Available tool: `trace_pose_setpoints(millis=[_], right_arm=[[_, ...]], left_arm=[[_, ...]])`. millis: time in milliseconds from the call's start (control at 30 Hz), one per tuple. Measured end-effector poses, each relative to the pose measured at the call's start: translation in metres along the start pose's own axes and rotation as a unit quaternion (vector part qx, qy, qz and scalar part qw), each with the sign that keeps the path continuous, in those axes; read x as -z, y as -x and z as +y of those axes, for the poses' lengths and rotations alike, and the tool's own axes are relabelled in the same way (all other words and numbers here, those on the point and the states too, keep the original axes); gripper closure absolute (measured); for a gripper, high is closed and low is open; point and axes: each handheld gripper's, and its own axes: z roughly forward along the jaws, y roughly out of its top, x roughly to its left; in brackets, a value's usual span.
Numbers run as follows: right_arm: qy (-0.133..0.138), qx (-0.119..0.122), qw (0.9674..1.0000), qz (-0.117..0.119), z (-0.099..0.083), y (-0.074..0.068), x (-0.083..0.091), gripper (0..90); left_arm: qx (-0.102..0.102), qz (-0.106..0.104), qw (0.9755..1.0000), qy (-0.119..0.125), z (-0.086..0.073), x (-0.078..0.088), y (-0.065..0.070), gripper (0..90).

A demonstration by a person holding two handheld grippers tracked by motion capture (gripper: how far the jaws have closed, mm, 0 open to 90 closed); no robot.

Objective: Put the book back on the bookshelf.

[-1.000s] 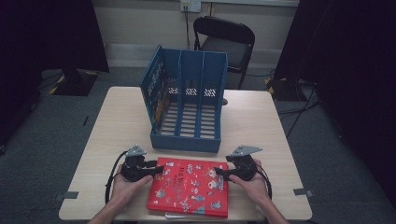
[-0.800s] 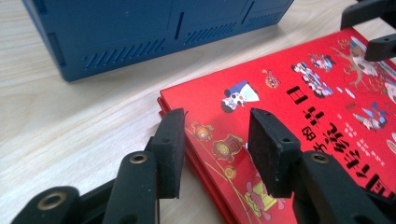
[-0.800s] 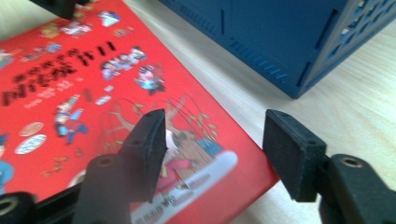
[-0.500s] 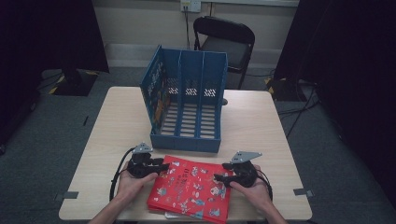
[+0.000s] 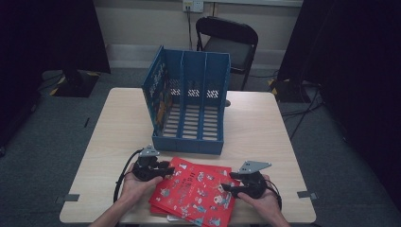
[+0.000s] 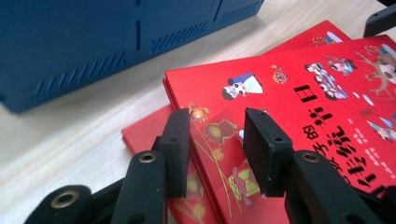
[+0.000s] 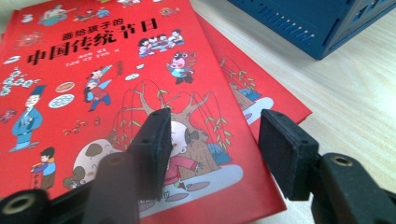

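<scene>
- Red picture books [image 5: 196,191] lie stacked on the wooden surface [image 5: 265,127], just in front of the blue file rack [image 5: 191,101]; the top book sits askew on those beneath.
- Left gripper [image 5: 165,169] is at the top book's left corner. Its fingers [image 6: 180,140] have just been closing and straddle that corner, with no firm clamp visible.
- Right gripper [image 5: 231,182] rests over the right edge. Its fingers [image 7: 152,140] have also been closing but stand apart above the cover.
- Recommended: seat each edge fully between the pads before lifting, and take the top book alone.
- Both hands rest low, pointing inward.
</scene>
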Motion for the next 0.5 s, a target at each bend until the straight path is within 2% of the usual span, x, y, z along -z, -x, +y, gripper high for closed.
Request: trace_pose_setpoints(millis=[33,133,233,333,500], right_arm=[[0.000,0.000,1.0000,0.003,0.000,0.001,0.000,47.1],[0.006,0.000,1.0000,0.007,0.005,0.001,-0.001,47.3],[0.013,0.004,0.9998,0.014,0.014,0.000,-0.004,49.6],[0.013,0.009,0.9997,0.017,0.023,-0.001,-0.011,50.8],[0.014,0.020,0.9994,0.024,0.034,-0.006,-0.022,50.9]], left_arm=[[0.006,-0.002,1.0000,0.005,0.001,-0.003,0.000,62.9],[0.008,-0.005,0.9999,0.010,0.004,-0.009,0.003,66.1],[-0.003,-0.012,0.9999,0.005,0.010,-0.015,0.005,67.0],[-0.019,-0.002,0.9998,0.002,0.018,-0.022,0.009,69.5],[-0.017,-0.016,0.9997,0.006,0.023,-0.031,0.010,69.3]])
